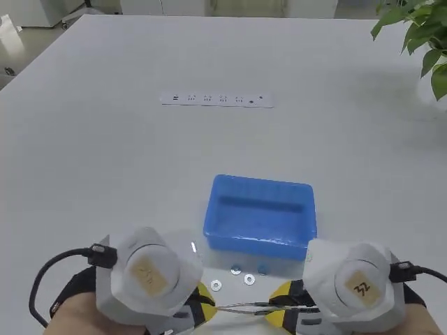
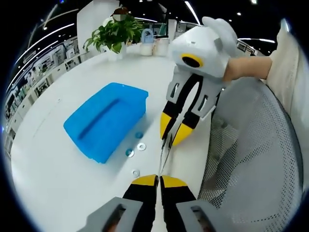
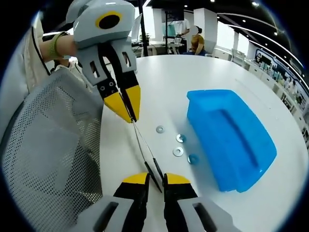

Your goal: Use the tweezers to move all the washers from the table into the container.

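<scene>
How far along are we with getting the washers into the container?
Done: nothing yet. The blue container seems to hold no washers. In hand: the tweezers are held at one end by the left gripper and at the other by the right gripper. Left: four washers lie on the table beside the container, none picked up.

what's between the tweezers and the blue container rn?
Four washers lying loose on the table, between the tweezers and the container; nothing else there. Clearest in the right gripper view.
</scene>
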The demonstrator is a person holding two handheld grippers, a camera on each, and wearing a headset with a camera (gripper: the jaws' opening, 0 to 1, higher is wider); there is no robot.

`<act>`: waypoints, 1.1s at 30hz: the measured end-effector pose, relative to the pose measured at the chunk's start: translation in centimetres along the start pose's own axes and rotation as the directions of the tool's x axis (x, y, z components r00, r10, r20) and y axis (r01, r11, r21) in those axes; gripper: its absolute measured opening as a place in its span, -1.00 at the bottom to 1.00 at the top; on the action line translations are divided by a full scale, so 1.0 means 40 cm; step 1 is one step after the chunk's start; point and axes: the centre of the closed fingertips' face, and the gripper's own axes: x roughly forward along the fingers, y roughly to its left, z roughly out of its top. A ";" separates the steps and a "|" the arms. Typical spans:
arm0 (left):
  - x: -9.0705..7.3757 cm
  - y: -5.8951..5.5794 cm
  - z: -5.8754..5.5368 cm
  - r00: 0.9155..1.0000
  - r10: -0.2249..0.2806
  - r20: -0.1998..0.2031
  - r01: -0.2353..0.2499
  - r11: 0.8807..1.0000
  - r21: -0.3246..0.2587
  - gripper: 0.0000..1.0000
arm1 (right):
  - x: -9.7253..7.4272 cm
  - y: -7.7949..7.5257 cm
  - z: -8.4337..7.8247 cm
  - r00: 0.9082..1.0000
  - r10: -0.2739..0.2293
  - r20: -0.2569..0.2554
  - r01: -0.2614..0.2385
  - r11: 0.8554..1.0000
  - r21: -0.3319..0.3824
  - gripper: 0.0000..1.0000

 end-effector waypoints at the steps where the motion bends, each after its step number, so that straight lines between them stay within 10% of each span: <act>1: -0.006 -0.004 0.018 1.000 -0.004 0.011 0.004 1.000 0.022 -1.00 | -0.003 -0.002 0.004 1.000 -0.002 0.014 0.002 1.000 -0.010 -0.84; 15: -0.009 -0.015 0.111 1.000 -0.006 0.006 0.005 0.977 0.213 -1.00 | -0.009 0.008 0.015 0.998 0.004 0.058 -0.001 0.999 -0.047 -0.99; 25: 0.036 0.005 -0.060 0.991 -0.005 -0.135 0.017 0.996 0.085 -0.93 | -0.009 0.003 0.002 0.999 -0.013 0.041 0.014 0.999 -0.029 -0.83; 33: 0.071 0.000 -0.101 0.983 0.002 -0.186 0.018 0.995 0.103 -0.88 | -0.011 0.002 0.002 0.999 -0.019 0.044 0.020 1.000 -0.018 -0.77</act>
